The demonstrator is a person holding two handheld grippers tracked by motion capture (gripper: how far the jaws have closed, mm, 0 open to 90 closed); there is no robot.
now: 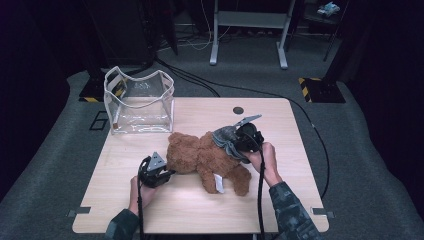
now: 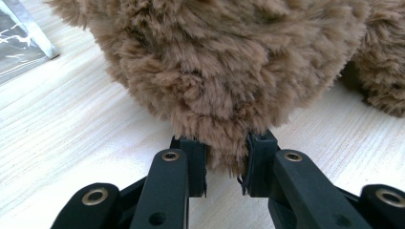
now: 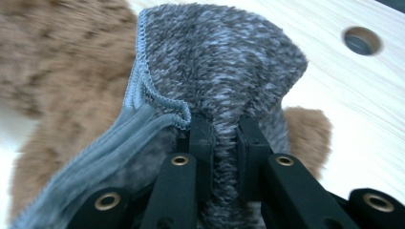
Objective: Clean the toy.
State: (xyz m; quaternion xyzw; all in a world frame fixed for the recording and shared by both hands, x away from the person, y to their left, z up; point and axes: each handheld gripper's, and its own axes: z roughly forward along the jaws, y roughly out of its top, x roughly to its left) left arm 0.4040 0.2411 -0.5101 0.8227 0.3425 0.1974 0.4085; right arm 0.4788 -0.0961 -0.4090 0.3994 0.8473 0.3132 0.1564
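A brown teddy bear (image 1: 200, 157) lies on its side in the middle of the wooden table (image 1: 150, 210). At its left end my left gripper (image 1: 167, 173) is shut on a tuft of the bear's fur (image 2: 224, 157), which is pinched between the jaws of the left gripper (image 2: 225, 167). A grey knitted garment (image 1: 227, 137) is draped over the bear's right part. Over it, my right gripper (image 1: 240, 141) is shut on a fold of this grey fabric (image 3: 215, 71); in the right gripper view the right gripper (image 3: 224, 143) squeezes the fold, with brown fur (image 3: 57, 71) behind.
A clear plastic bag (image 1: 139, 101) with white trim stands open at the table's back left. A round cable hole (image 1: 238, 110) lies in the tabletop behind the bear. Bare wood stretches along the front edge between the person's forearms. Cables trail over the grey floor behind.
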